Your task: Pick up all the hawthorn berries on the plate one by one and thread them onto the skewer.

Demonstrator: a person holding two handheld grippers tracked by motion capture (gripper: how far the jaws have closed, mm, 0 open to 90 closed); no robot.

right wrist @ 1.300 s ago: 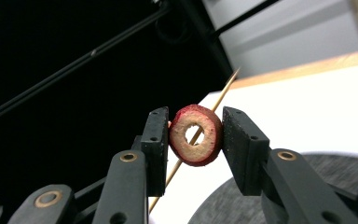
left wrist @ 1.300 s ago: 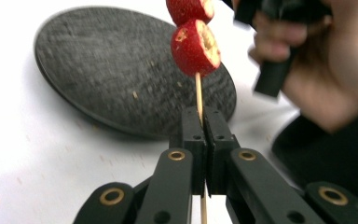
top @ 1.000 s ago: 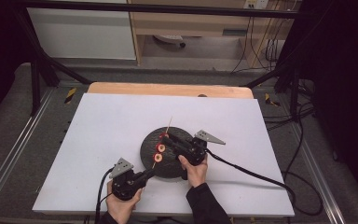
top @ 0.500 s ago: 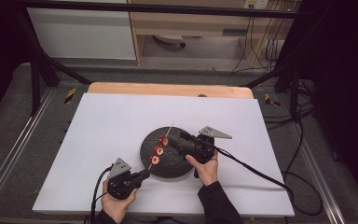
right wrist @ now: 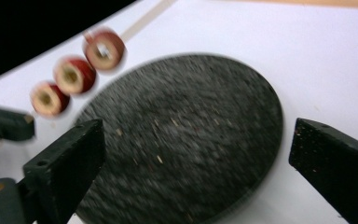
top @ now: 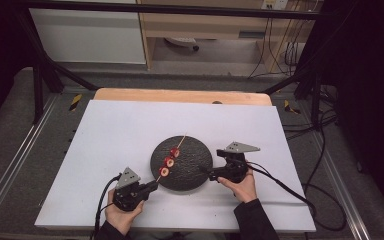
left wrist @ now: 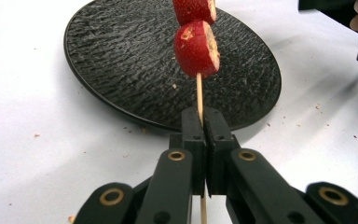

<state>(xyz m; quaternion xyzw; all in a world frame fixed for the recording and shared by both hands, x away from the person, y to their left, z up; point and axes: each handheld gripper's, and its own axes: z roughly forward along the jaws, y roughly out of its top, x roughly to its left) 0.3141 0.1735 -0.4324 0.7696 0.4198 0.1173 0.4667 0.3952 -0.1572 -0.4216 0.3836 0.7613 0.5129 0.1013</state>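
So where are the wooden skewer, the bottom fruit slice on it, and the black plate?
wooden skewer (left wrist: 199, 95), left gripper view, bare stick above the jaws.
bottom fruit slice (left wrist: 197, 48), left gripper view, its red skin.
black plate (top: 195, 167), high view, bare textured surface right of the skewer.

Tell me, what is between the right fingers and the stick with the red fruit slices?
The black plate. In the high view its bare dark surface lies between the right gripper, open and empty, and the skewer of fruit slices, which the left gripper holds over the plate.

The left gripper (top: 152, 186) stays clamped shut, while the right gripper (top: 206, 173), jaws just opened wide, holds nothing.
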